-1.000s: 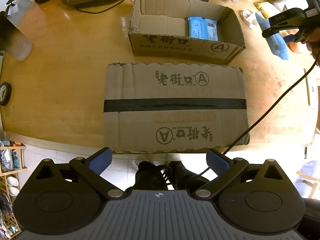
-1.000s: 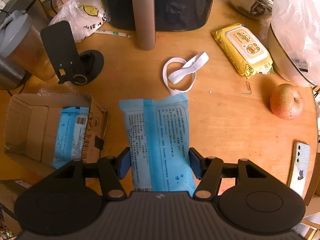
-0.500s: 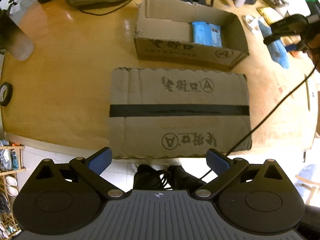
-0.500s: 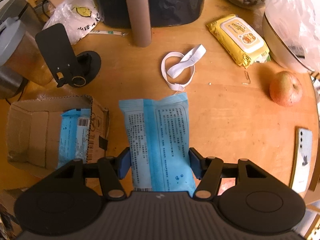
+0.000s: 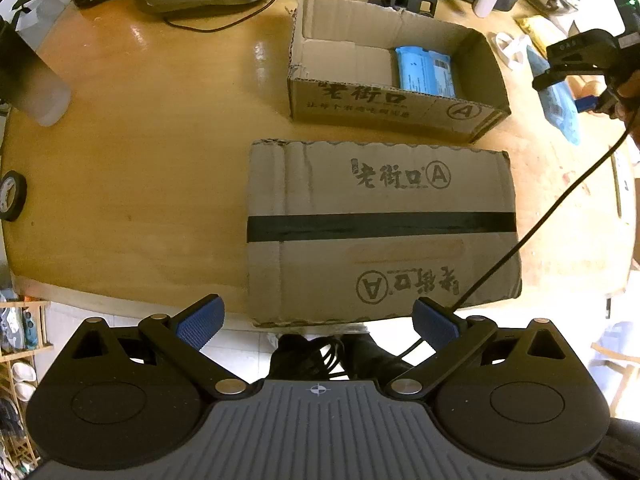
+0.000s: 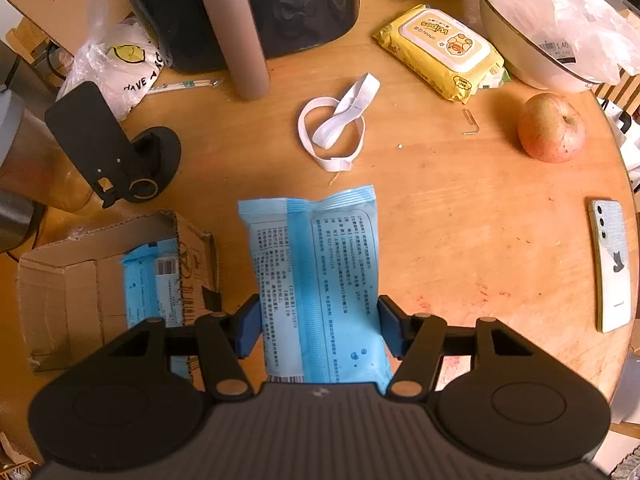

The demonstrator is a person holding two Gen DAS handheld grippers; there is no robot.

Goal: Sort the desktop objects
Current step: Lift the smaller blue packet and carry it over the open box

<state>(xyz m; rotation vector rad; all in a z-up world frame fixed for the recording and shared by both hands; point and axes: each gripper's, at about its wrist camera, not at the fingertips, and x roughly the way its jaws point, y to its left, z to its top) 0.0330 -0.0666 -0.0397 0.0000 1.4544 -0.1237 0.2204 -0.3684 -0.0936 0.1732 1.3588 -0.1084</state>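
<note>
— Grippers first: how do they sit?

— Right gripper is held above the counter, looking down and forward; its jaws are clenched on a blue packet, one blue pad pressed to each long side; the left gripper hangs off the near edge of the counter, jaws spread wide and grasping nothing, pointing at a closed cardboard box just ahead of it.

— And the packet itself?

— Light blue plastic, crimped at the far end, with a darker blue stripe down the middle and columns of small print; it sticks forward out of the jaws, lifted clear of the wood; from the left wrist view it shows at the far right, beyond the boxes, hanging from that gripper.

— Where is the sorting box?

— An open cardboard box lies to the left of the held packet; a second blue packet already lies inside it, against the end nearest the right gripper; in the left wrist view this box sits just behind the closed one, which has black tape across its top.

— Anything else nearby?

— Ahead of the right gripper lie a white elastic band, a yellow wipes pack, an apple and a phone near the right edge; a black stand is beyond the open box.
</note>
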